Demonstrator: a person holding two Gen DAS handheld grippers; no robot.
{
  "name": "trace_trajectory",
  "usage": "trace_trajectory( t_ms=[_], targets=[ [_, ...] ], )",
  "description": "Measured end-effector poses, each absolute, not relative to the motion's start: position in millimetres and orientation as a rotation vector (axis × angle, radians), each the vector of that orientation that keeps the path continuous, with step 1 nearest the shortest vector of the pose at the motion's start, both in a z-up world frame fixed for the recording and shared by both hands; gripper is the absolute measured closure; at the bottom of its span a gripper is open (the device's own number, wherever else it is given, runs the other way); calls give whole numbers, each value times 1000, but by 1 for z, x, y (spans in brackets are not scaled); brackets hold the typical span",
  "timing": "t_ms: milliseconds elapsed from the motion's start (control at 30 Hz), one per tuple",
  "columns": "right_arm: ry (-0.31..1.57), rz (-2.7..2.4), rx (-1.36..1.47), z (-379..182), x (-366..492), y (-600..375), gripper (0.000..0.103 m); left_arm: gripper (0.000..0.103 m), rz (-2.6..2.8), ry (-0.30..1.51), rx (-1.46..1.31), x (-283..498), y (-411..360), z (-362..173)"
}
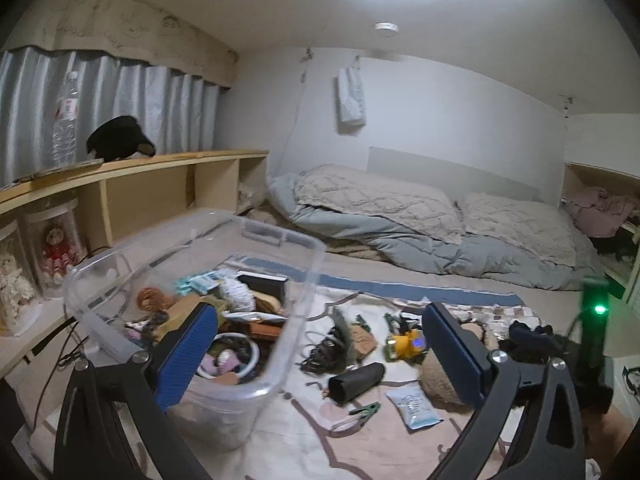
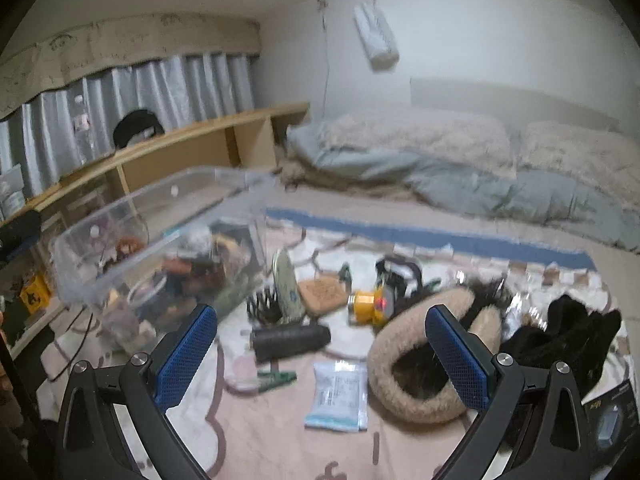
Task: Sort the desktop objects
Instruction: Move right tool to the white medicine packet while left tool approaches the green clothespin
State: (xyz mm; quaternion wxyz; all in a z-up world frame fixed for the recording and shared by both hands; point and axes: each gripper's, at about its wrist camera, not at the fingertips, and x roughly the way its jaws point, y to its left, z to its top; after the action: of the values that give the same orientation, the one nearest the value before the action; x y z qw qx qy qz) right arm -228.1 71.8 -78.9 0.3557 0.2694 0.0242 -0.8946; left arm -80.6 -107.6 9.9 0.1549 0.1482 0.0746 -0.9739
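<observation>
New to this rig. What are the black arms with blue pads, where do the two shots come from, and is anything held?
No robot: a person carries two handheld grippers, each with a fisheye camera looking along its fingers. One shot is from the left gripper, the other from the right gripper. The blue pads are the fingers. Both are open and hold nothing. Below lies a bed blanket with a partly filled clear bin, a black tube, green clip, white packet, furry ring and yellow gadget.

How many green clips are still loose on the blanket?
1: a green clip lies just in front of the black cylinder. More may be hidden in the clutter.
</observation>
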Motion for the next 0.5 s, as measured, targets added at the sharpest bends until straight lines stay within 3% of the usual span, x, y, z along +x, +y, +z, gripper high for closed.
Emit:
trace_trajectory(
  t_ms=[333,367,433,500],
  targets=[
    [68,-2170,870,-109,-237,61,0,0,-2865,92,466,-92,-64,-20],
    [81,-2154,875,-112,-236,59,2,0,-2873,83,482,-94,-61,-26],
    [117,-2133,886,-117,-235,54,15,0,-2883,92,513,-97,-58,-35],
    [141,-2114,907,-122,-236,48,19,1,-2896,101,545,-101,-56,-44]
  ],
)
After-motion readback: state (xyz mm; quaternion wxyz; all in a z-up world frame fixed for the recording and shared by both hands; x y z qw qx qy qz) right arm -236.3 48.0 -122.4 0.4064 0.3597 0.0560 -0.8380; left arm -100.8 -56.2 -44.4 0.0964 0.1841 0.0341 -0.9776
